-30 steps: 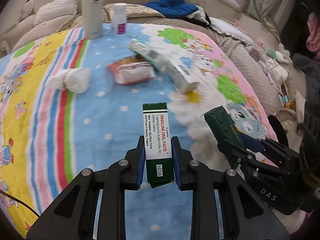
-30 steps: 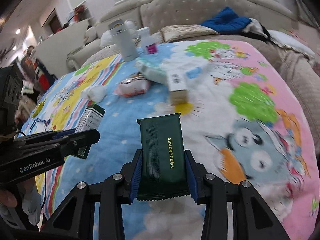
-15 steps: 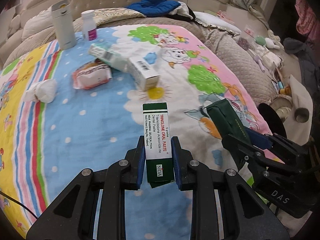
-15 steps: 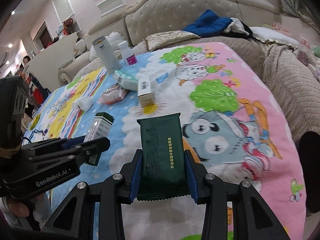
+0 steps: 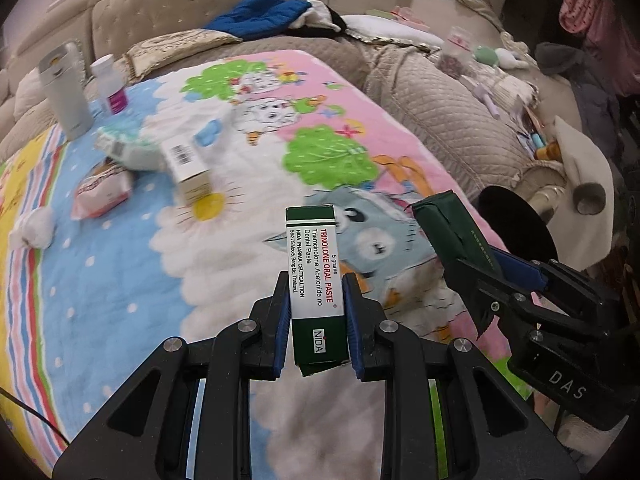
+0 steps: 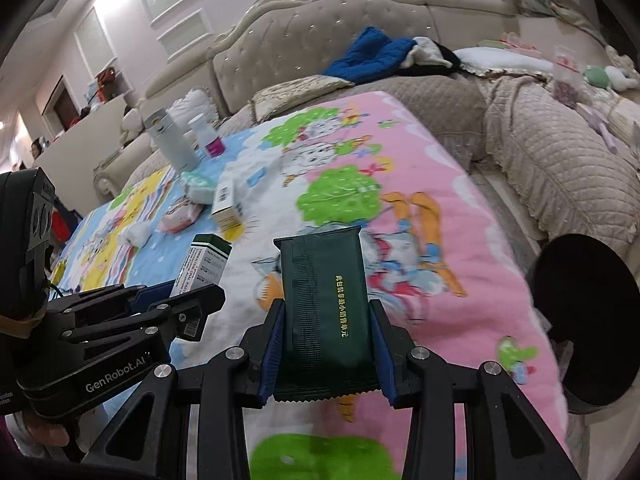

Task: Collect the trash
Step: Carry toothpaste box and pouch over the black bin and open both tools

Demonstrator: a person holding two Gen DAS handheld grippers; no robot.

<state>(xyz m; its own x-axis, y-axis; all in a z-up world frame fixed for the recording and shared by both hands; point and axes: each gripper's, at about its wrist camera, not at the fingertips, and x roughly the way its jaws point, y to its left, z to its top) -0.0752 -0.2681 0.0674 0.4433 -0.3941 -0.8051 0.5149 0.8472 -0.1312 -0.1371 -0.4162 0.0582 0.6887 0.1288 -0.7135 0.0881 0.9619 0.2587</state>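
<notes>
My left gripper point(image 5: 316, 308) is shut on a green and white oral paste box point(image 5: 314, 264), held above the cartoon blanket point(image 5: 240, 184). My right gripper point(image 6: 326, 328) is shut on a dark green packet point(image 6: 324, 300). The packet also shows at the right of the left wrist view point(image 5: 452, 228). A black round bin point(image 6: 584, 312) stands beside the bed at the right, also in the left wrist view point(image 5: 516, 224). A small box point(image 5: 188, 168), a pink wrapper point(image 5: 102, 194) and a white tissue ball point(image 5: 36, 228) lie on the blanket at the left.
A grey flask point(image 5: 66, 92) and a small bottle point(image 5: 110, 84) stand at the blanket's far left. A blue garment point(image 5: 260, 12) lies by the tufted headboard. A quilted beige cover point(image 6: 560, 152) with small clutter lies to the right.
Both grippers have moved to the right across the bed with their items held. The black bin has come into view at the right.
</notes>
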